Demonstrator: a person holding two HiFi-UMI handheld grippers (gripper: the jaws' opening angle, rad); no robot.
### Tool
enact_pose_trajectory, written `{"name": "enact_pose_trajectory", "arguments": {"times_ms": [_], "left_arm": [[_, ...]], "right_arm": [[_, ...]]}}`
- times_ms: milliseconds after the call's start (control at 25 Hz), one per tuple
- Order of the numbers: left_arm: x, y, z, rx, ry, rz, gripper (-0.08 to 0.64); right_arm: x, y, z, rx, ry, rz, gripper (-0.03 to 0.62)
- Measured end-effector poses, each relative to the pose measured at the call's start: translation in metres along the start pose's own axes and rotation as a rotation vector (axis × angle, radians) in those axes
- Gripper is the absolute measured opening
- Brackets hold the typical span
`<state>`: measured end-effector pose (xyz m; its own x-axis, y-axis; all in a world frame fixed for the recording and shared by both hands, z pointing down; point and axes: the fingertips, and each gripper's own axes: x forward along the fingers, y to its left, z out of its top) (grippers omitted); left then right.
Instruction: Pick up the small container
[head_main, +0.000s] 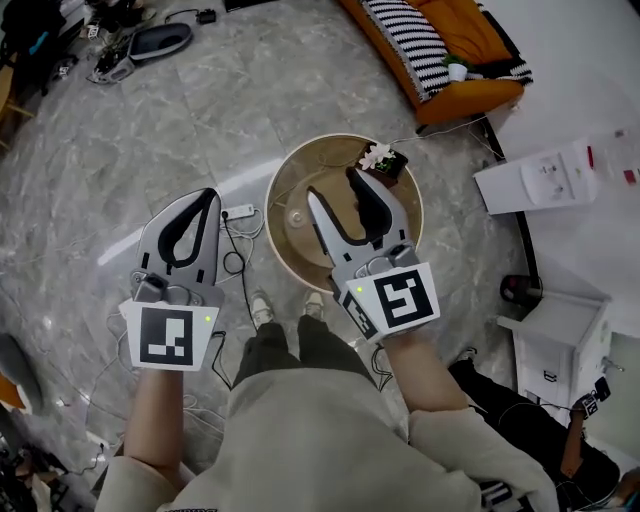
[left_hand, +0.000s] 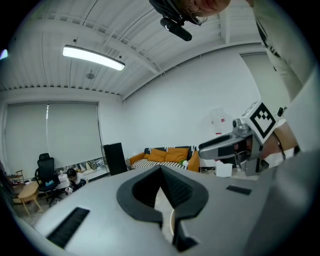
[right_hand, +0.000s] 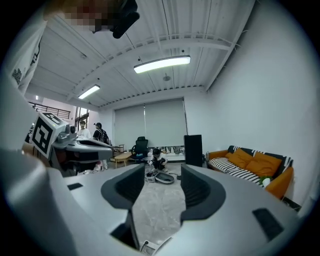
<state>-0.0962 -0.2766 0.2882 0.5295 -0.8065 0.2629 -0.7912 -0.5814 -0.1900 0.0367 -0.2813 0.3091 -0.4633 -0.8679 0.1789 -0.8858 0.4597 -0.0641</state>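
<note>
The left gripper (head_main: 208, 196) and the right gripper (head_main: 333, 188) point forward side by side. The left one's jaws meet, empty. The right one's jaws stand apart with nothing between them.

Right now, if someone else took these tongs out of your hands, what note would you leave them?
Grips: left tongs shut and empty, over the floor beside the round table; right tongs open and empty, above that table.
Things: the small container, a dark pot with white flowers, sits at the table's far edge, beyond the right tongs.
Done: nothing lifted yet; the pot is untouched.
Left: probably reach the right tongs forward, close on the pot, lift.
</note>
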Motion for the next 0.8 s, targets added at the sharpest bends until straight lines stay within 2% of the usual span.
{"name": "enact_pose_trajectory", "arguments": {"times_ms": [120,440,600,800], "left_arm": [[0.021,0.003,-0.028,0.012,0.035,-0.017,0.005],[0.067,-0.003,-0.095,-0.048,0.083,-0.088,0.006],[0.087,-0.003,-0.136,-0.092,0.119,-0.11,0.005],[0.105,-0.006,-0.189,-0.109,0.15,-0.12,0.005]], "right_arm": [[0.019,-0.001,-0.023,0.003,-0.003,0.023,0.209],[0.063,-0.007,-0.098,-0.023,0.013,0.017,0.242],[0.083,-0.014,-0.153,-0.02,0.073,-0.006,0.259],[0.107,-0.012,-0.22,-0.001,0.144,0.0,0.266]]}}
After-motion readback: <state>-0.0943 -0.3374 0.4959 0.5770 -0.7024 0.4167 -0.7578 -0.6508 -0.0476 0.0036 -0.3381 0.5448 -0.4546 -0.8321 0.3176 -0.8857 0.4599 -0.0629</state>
